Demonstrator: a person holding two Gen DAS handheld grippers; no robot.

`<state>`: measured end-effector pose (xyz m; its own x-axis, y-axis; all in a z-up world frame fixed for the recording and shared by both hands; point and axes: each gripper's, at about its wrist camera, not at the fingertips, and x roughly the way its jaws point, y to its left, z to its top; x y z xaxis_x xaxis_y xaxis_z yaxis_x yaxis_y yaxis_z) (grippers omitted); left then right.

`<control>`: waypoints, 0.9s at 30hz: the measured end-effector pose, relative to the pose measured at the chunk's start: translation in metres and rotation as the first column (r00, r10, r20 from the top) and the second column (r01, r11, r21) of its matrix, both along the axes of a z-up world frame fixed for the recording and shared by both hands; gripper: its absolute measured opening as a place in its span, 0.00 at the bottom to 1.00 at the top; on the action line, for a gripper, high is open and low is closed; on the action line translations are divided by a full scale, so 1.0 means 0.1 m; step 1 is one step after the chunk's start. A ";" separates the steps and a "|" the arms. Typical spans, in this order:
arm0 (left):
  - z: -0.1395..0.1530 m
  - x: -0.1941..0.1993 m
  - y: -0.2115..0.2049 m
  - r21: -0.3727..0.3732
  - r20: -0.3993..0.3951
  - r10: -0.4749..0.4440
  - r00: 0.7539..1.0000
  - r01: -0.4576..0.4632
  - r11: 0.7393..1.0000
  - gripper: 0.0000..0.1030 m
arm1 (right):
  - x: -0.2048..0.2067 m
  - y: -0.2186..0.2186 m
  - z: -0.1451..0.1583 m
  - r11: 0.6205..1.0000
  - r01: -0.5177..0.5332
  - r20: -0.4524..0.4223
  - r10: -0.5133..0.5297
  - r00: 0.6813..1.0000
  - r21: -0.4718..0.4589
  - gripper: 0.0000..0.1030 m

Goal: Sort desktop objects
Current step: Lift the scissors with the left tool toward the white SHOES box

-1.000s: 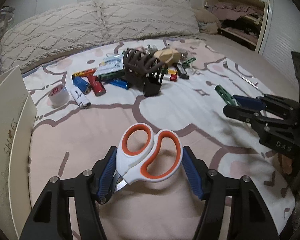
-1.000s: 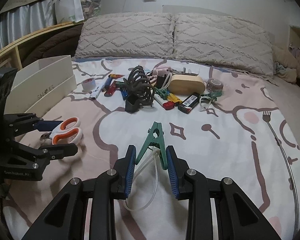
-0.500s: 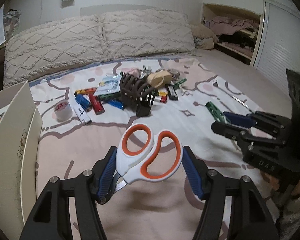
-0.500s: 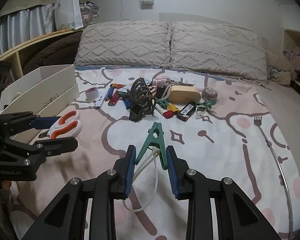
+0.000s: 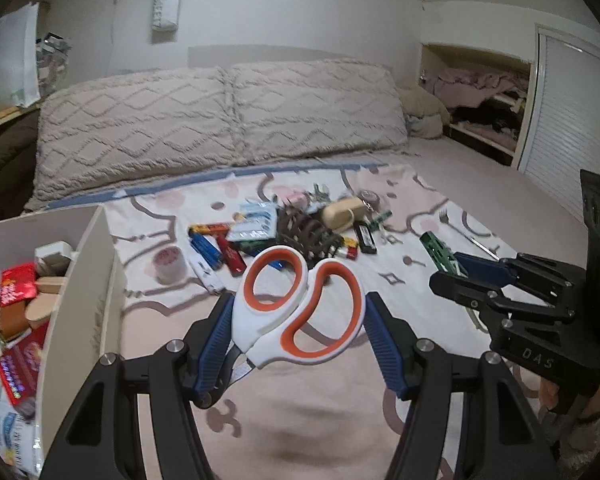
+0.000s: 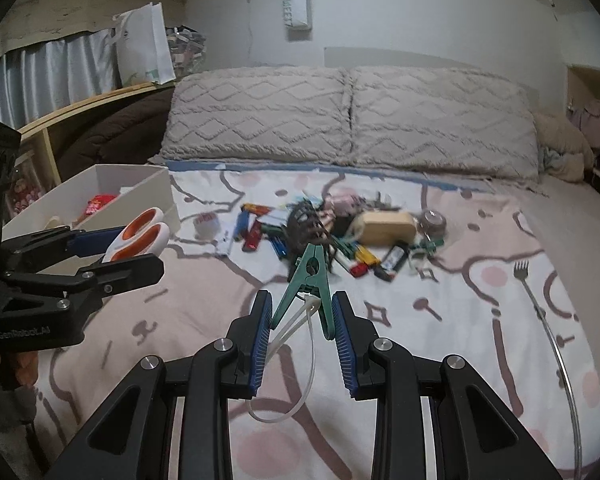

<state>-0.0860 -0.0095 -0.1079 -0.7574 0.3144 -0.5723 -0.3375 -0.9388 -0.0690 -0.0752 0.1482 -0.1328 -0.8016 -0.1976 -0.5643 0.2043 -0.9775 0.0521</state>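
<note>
Presently: scissors (image 5: 300, 304), stiff, smooth plastic, clamped at the handle loops by left gripper (image 5: 298, 334). Clip (image 6: 310, 284), light, springy, pinched at its legs by right gripper (image 6: 300, 334).

Bed (image 6: 204, 312) I'm working over
Ahead of my fingers, a clutter pile (image 6: 340, 236), fork (image 6: 526, 280) and white box (image 5: 96, 280) are lying on it.

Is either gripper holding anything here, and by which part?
Yes. The left gripper holds the scissors by the outer sides of their handle loops. The right gripper holds the green clip by its two handle legs.
</note>
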 end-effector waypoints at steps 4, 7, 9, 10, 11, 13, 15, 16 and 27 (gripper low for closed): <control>0.14 0.02 -0.13 0.012 -0.040 0.028 0.999 -0.028 1.000 0.62 | 0.00 -0.10 0.10 1.000 -0.016 -0.016 0.016 1.000 0.001 0.30; 0.24 0.05 -0.24 0.032 -0.072 0.050 0.996 -0.048 0.998 0.62 | 0.00 -0.18 0.19 1.000 -0.027 -0.026 0.027 0.999 0.005 0.30; 0.31 0.06 -0.31 0.045 -0.092 0.068 0.993 -0.065 0.997 0.62 | 0.00 -0.22 0.24 1.000 -0.031 -0.034 0.031 0.999 0.006 0.30; 0.34 0.07 -0.34 0.047 -0.102 0.077 0.992 -0.073 0.996 0.62 | 0.00 -0.24 0.27 0.999 -0.034 -0.039 0.034 0.999 0.005 0.30; 0.37 0.08 -0.37 0.050 -0.112 0.086 0.990 -0.081 0.995 0.62 | 0.00 -0.27 0.30 0.999 -0.036 -0.043 0.036 0.998 0.005 0.30; 0.42 0.09 -0.45 0.061 -0.127 0.101 0.987 -0.094 0.994 0.62 | 0.00 -0.32 0.34 0.999 -0.039 -0.053 0.039 0.998 0.005 0.30; 0.46 0.11 -0.54 0.075 -0.138 0.116 0.984 -0.107 0.991 0.62 | -0.01 -0.39 0.38 0.999 -0.043 -0.061 0.044 0.997 0.005 0.30; 0.48 0.12 -0.57 0.079 -0.143 0.123 0.982 -0.113 0.990 0.62 | -0.01 -0.42 0.39 0.999 -0.048 -0.062 0.048 0.997 0.003 0.30; 0.71 0.26 -0.92 0.103 -0.226 0.221 0.949 -0.203 0.974 0.62 | -0.07 -0.73 0.55 0.996 -0.089 -0.091 0.088 0.992 -0.011 0.30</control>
